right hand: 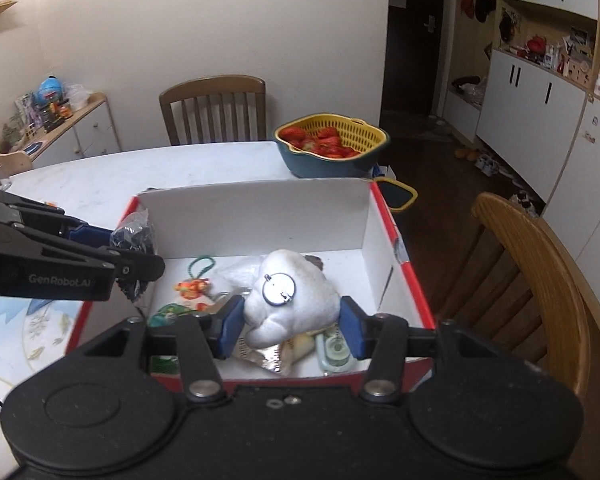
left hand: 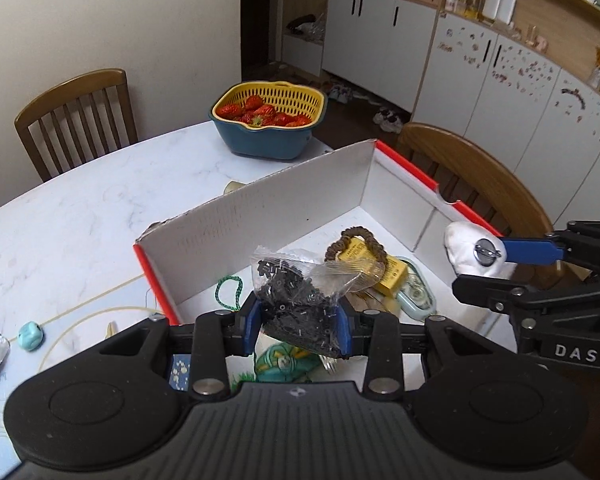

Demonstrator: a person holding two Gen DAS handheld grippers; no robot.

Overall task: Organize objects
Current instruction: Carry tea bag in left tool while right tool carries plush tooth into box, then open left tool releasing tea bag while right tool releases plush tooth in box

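Marble-white tabletop (left hand: 80, 208) carried everything. Nearest, lower centre, left gripper (left hand: 298, 330) fingers pinched a clear bag of black beads (left hand: 296, 292) over the red-edged box (left hand: 256, 216), likely for dropping in. Right gripper (right hand: 290, 326) fingers squeezed a white plush toy (right hand: 296, 300) above the same box, over the trinkets lying inside. Farther back, upper centre, a strawberry basket (left hand: 268, 120) sat apart, untouched, beside a wooden chair (left hand: 76, 116).

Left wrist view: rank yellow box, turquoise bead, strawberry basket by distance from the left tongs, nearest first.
From the left tongs:
1. Yellow box, inside the carton, just ahead right.
2. Turquoise bead, on the table, far left.
3. Strawberry basket, at the table's far edge.
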